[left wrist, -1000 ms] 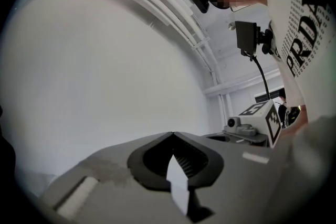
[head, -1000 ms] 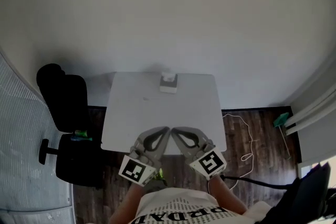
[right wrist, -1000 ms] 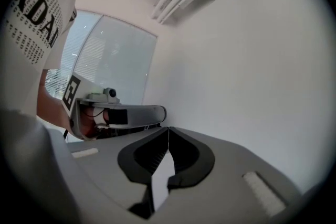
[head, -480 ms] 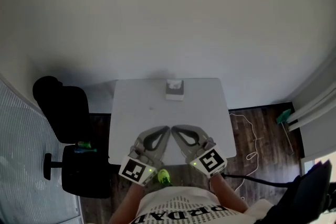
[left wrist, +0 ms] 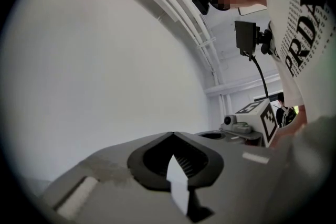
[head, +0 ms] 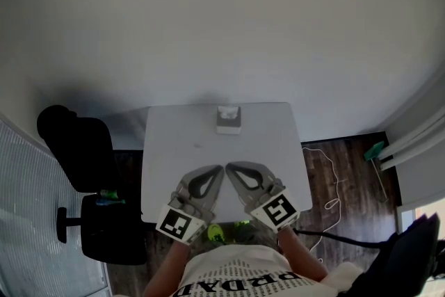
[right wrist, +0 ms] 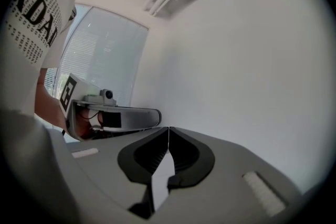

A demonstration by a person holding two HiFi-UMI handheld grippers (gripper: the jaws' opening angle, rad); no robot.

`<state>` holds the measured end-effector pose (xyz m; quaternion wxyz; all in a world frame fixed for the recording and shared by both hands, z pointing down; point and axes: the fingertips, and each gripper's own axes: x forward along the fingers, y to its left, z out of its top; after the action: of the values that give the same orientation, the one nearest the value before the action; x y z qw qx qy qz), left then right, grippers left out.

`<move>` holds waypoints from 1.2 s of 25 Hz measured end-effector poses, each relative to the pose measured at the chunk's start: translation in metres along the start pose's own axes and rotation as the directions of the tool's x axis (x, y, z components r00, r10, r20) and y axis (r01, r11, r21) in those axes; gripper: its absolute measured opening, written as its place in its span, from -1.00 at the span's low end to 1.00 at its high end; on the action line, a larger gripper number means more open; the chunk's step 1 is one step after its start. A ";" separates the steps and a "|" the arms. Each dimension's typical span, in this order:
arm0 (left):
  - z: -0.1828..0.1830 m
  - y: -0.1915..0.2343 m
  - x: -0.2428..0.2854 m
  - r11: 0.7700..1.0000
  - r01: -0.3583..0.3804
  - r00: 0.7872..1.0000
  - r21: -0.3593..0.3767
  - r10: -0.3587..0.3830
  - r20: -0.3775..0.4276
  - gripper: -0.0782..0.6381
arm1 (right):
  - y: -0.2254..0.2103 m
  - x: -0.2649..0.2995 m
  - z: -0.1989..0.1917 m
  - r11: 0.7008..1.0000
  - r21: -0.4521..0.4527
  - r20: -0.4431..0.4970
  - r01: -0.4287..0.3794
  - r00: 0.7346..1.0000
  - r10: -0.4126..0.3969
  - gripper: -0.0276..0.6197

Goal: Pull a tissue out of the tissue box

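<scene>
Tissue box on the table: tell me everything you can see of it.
The tissue box is small and pale grey-white, seen only in the head view. It sits at the middle of the far edge of the white table, near the wall. A whiter patch on top may be a tissue, too small to confirm. Only the table touches it.

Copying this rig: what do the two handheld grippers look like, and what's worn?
Both the left gripper and right gripper are grey, with dark ribbed pads inside tapering jaws. Each carries a black-and-white marker cube. The shirt is white with black lettering.
</scene>
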<state>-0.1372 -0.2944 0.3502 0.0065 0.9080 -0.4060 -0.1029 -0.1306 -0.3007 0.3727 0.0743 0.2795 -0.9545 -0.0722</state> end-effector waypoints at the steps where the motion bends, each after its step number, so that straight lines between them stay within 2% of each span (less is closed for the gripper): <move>1: -0.001 0.000 0.005 1.000 -0.002 1.000 0.001 0.002 -0.002 -0.77 | -0.006 0.000 -0.001 1.000 -0.002 0.002 -0.003 1.000 0.003 -0.88; 11: -0.006 0.009 0.064 0.997 -0.071 0.997 0.012 0.071 -0.022 -0.77 | -0.068 0.001 -0.008 0.998 0.009 0.012 -0.066 0.998 0.066 -0.88; 16: -0.020 0.015 0.099 0.993 -0.113 0.993 0.023 0.114 -0.032 -0.77 | -0.100 -0.002 -0.022 0.995 -0.003 0.004 -0.104 0.995 0.104 -0.88; 20: -0.034 0.017 0.121 0.990 -0.141 0.989 0.016 0.142 -0.050 -0.77 | -0.123 -0.002 -0.038 0.992 0.040 0.009 -0.123 0.992 0.123 -0.88; 26: -0.047 0.021 0.131 0.987 -0.162 0.984 0.004 0.162 -0.075 -0.77 | -0.136 0.001 -0.048 0.989 0.050 0.005 -0.141 0.990 0.141 -0.88; 30: -0.051 0.030 0.136 0.989 -0.151 0.985 0.002 0.150 -0.080 -0.77 | -0.140 0.009 -0.049 0.989 0.049 -0.005 -0.141 0.990 0.141 -0.88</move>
<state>-0.0611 -0.4182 0.3787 0.0325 0.8782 -0.4725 -0.0667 -0.0560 -0.4273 0.3964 0.0763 0.2135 -0.9730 -0.0425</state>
